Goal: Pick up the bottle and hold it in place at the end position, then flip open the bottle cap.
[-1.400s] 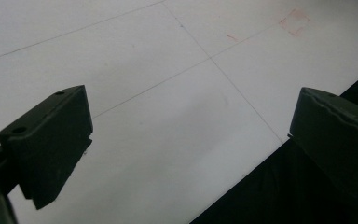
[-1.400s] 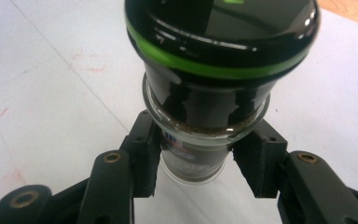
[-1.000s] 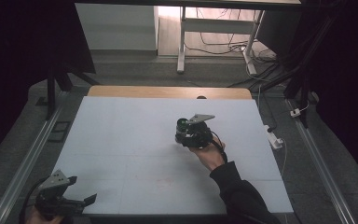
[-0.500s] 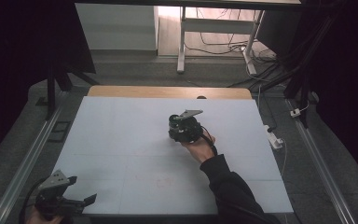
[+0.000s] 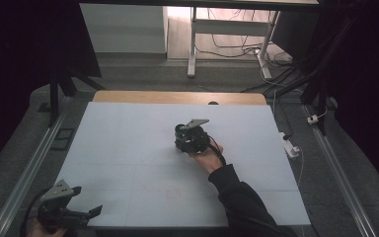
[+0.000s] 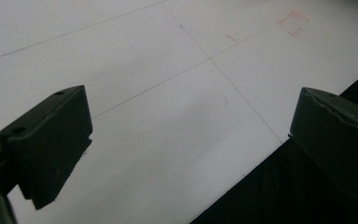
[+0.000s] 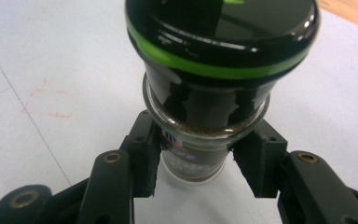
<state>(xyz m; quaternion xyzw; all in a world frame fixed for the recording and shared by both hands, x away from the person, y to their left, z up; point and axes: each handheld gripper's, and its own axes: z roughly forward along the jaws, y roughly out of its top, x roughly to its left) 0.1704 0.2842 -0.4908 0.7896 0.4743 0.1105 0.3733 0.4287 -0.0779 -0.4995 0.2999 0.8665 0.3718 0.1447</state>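
Jar (image 7: 200,140) was clear glass, black cap, green band. Tongs (image 7: 193,163) were black. Counter (image 5: 128,148) was white, faint red marks, wooden far edge.

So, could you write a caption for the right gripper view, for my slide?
Right gripper closed on a glass jar with a black, green-ringed lid, above the white table.

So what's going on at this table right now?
A person is working with a hand-held tool in each hand over a white table. The right tool is clamped around a small glass jar with a black, green-ringed lid, near the table's middle. The left tool hangs open over the near left corner, holding nothing.
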